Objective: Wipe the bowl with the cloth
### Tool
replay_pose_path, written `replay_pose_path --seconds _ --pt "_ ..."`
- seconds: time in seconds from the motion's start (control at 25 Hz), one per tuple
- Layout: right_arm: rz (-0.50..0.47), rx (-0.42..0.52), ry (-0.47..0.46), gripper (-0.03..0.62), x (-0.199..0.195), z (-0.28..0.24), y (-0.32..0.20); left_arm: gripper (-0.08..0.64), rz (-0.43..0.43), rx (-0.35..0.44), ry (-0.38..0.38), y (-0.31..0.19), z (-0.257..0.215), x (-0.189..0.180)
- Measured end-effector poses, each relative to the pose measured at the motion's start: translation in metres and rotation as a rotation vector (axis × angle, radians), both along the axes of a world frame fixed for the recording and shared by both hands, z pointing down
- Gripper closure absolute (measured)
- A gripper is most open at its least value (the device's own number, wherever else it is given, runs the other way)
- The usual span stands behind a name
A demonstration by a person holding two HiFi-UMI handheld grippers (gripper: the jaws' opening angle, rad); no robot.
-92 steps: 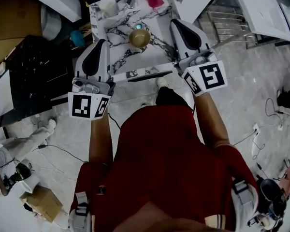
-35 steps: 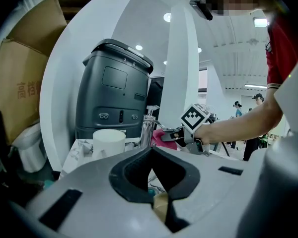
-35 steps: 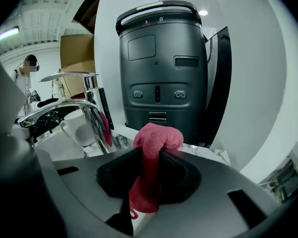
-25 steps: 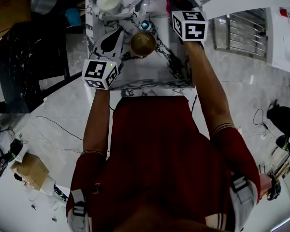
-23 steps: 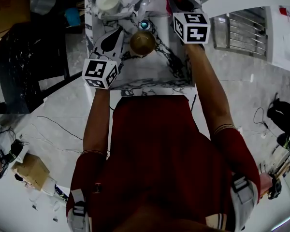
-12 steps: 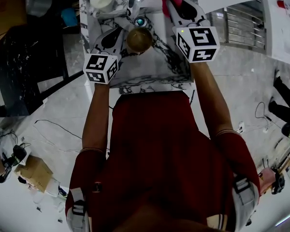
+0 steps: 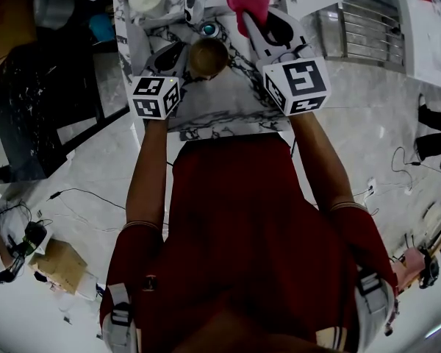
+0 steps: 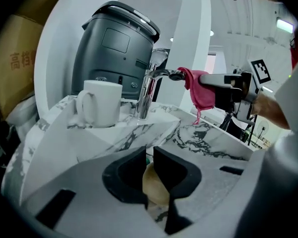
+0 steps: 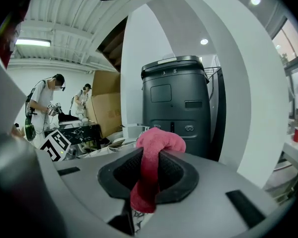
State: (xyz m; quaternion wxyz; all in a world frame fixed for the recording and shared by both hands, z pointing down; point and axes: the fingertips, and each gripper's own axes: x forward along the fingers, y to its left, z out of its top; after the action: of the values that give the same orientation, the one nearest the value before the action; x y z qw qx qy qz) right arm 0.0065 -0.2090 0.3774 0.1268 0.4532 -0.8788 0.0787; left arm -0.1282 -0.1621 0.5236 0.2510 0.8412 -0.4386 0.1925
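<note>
Wiping is not yet begun: right gripper (image 9: pixel 148 182) clamps the cloth (image 9: pixel 161 142) far-right of the bowl (image 7: pixel 208 56); left gripper (image 8: pixel 148 170), jaws nearly together, is at its rim. Next, lower cloth inside.

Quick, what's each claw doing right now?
Left claw: nearly closed at the bowl; whether it grips it cannot be told.
Right claw: closed on the pink cloth.

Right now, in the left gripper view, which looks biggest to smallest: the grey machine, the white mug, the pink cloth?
1. Grey machine, by far.
2. White mug.
3. Pink cloth, only slightly smaller; it hangs farther from the camera, so mug versus cloth is unsure.
</note>
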Motion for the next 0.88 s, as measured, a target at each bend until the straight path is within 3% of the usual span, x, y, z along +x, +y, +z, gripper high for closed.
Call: replay_pose_path --seconds 0.4,0.88 --pt "0.010 0.033 -0.008 0.532 0.009 -0.008 0.016 0.471 0.032 -0.153 -0.017 0.003 0.046 -0.001" --pt "0.033 0.005 0.031 0.532 0.027 -0.006 0.030 0.469 0.047 -0.333 -0.042 0.008 0.093 -0.001"
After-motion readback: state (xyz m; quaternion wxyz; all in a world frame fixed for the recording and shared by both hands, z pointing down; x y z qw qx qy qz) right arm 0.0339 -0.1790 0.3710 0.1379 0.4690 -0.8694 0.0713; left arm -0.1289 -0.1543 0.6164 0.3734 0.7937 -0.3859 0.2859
